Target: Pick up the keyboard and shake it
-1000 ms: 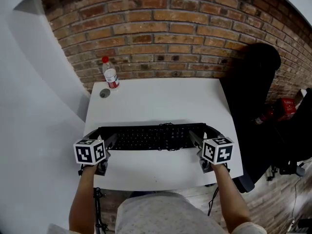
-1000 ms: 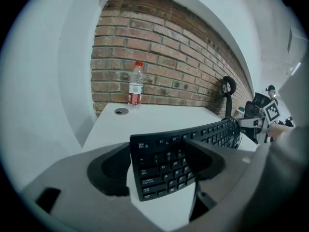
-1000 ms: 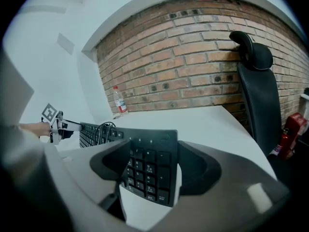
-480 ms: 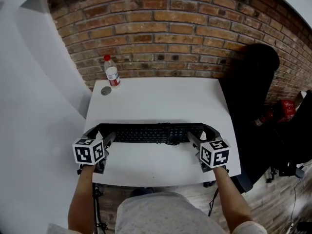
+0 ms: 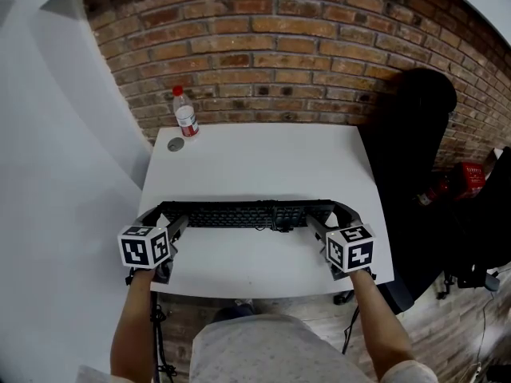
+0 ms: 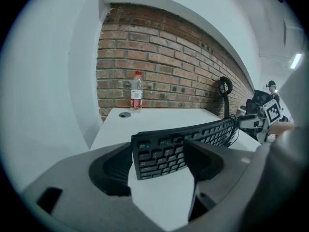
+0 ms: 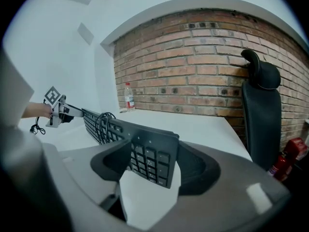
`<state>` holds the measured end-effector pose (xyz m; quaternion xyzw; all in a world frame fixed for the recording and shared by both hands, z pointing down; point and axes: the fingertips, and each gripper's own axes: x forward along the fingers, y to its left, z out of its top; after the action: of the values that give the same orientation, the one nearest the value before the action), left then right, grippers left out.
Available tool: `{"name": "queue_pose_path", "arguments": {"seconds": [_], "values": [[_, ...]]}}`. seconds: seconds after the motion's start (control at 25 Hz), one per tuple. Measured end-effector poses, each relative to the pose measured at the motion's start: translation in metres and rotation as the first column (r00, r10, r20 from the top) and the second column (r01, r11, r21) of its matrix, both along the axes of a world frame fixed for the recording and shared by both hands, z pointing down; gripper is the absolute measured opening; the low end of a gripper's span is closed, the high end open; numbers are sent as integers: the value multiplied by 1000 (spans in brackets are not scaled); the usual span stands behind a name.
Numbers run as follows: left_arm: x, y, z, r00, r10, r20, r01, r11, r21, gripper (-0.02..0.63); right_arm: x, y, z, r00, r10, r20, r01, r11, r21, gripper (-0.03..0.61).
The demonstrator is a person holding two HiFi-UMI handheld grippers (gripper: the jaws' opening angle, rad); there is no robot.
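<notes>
The black keyboard [image 5: 247,214] hangs above the white table [image 5: 263,162], held at both ends and tipped so I see it nearly edge-on in the head view. My left gripper [image 5: 165,219] is shut on its left end; in the left gripper view the keyboard [image 6: 193,139] sits between the pads [image 6: 111,170] of the left gripper [image 6: 157,163]. My right gripper [image 5: 331,218] is shut on the number-pad end. The right gripper view shows that end of the keyboard [image 7: 149,153] in the right gripper [image 7: 154,166]. A coiled cable [image 7: 102,122] lies on the keys.
A water bottle [image 5: 186,118] with a red cap stands at the table's far left corner, a round grey cap [image 5: 175,144] beside it. The brick wall runs behind. A black chair [image 5: 415,134] and a red extinguisher [image 5: 467,178] are to the right.
The keyboard has tipped up and looks thinner from above, and it has shifted a little away from me. Both grippers have kept their hold and moved slightly with it.
</notes>
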<state>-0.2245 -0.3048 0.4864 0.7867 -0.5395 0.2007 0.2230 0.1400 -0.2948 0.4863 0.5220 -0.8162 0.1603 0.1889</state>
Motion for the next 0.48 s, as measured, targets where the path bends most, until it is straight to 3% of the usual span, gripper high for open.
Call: {"name": "queue_pose_path", "arguments": {"seconds": [0.48], "values": [[-2,25,3,1000,-19,8,19,1000,-16,328,-2,22,0,999,-31,-29,31,1000,-3,302]]}}
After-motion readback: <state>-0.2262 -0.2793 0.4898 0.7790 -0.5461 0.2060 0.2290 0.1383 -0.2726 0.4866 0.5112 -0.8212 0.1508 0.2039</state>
